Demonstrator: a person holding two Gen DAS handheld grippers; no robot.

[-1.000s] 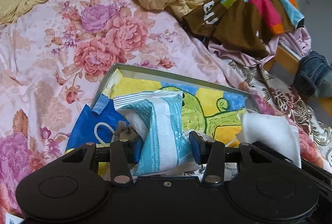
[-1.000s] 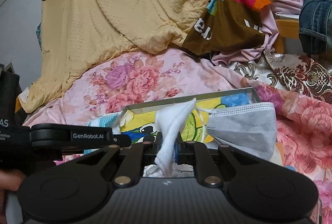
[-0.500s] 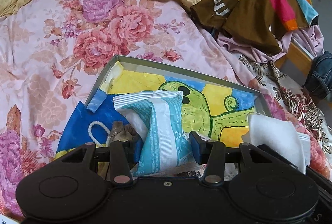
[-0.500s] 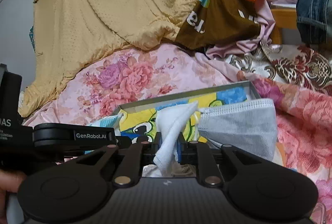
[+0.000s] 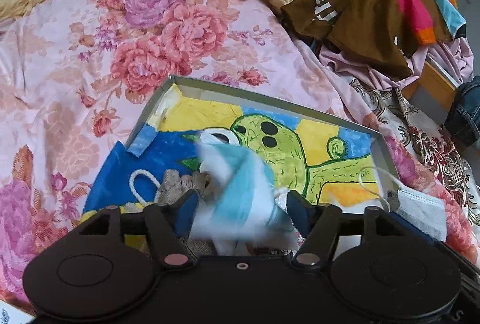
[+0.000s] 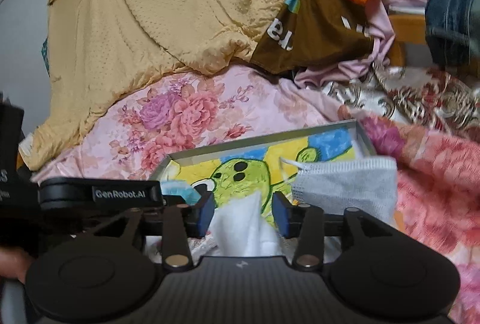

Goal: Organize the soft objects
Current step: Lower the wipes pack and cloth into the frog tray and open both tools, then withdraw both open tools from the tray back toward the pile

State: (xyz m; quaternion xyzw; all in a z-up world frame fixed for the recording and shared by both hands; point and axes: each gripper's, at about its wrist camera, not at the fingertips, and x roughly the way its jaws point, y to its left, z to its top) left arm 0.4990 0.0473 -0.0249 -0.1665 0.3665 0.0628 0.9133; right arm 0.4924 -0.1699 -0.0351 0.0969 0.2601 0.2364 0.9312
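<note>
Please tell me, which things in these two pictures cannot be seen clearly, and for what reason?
- Blue-white packet, left wrist view: motion blur, print unreadable.
- White cloth, right wrist view: lower part hidden behind the right gripper, whose jaws are opening.
- Grey mask: bottom hidden by the gripper body.
- Jeans: blurred, cut by the right edge.

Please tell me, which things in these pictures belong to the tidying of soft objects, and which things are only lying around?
Belonging to the job:
- shallow box with cartoon lining
- blue-white packet between the opening left fingers
- white cloth between the opening right fingers
- grey face mask
- blue bag

Only lying around:
- yellow quilt
- floral sheet
- brown colourful garment
- jeans
</note>
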